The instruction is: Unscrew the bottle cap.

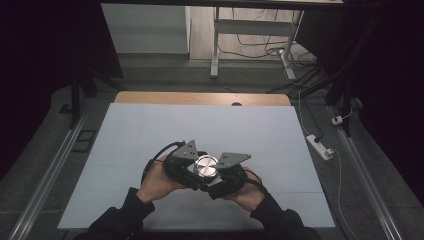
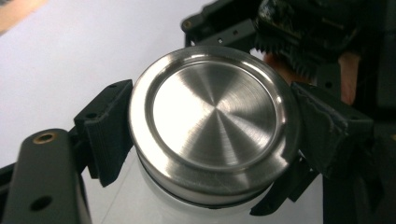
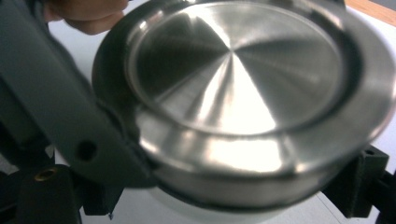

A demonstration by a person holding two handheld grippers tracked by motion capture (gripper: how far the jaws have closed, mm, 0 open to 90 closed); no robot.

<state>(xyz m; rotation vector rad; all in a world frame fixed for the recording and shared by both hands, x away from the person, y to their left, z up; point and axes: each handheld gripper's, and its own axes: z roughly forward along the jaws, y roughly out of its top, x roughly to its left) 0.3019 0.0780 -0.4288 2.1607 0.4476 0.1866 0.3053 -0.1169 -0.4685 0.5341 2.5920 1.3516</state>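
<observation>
The round steel lid (image 2: pixel 212 123) has a brushed, concentric finish, a raised outer rim and a shallow recessed centre. It sits on a white container body (image 2: pixel 154 205), with a dark seam between them. The assembly is held above the near middle of the white table (image 1: pixel 150 130). The left gripper (image 2: pixel 205 135) pinches the lid rim from both sides. The right gripper (image 3: pixel 233 196) clamps the container just below the lid. Both hands are close together.
</observation>
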